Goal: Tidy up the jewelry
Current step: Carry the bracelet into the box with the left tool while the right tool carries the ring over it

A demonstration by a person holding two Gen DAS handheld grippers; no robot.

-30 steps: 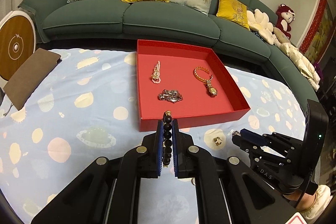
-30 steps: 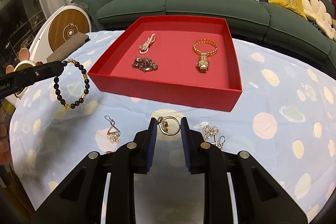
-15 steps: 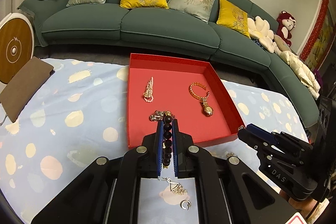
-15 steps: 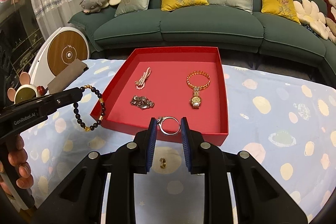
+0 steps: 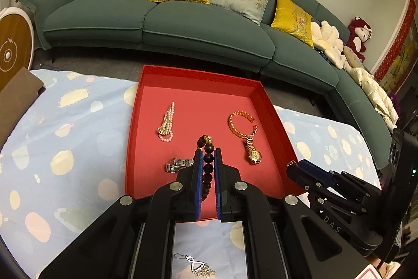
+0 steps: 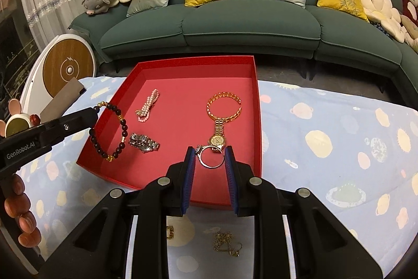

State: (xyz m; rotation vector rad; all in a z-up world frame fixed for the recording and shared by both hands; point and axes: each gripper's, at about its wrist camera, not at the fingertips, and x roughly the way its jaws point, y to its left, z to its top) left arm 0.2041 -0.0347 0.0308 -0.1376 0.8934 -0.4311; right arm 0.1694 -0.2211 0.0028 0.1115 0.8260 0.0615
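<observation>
My left tool (image 5: 208, 157) is clenched on the dark bead bracelet (image 6: 109, 132), which hangs in a loop over the near left part of the red tray (image 6: 257, 122). My right tool (image 6: 210, 157) grips a silver ring (image 6: 210, 157) by its edges, above the tray's near right part, just in front of the gold watch (image 6: 222, 122).

To set these down well, I should lower each tool until its piece is close to the tray floor before letting go, so nothing bounces or rolls. The bracelet wants bare red floor between the steel watch (image 6: 143, 143) and the left wall, clear of the pearl strand (image 6: 147, 106), so the chains don't tangle. The ring should land clear of the gold watch; from here it overlaps the watch face, though I think it sits above rather than touching.

A pendant (image 5: 194, 264), a gold ring (image 6: 169, 232) and a gold chain (image 6: 226, 245) wait on the spotted desk (image 6: 339, 148) cloth.
</observation>
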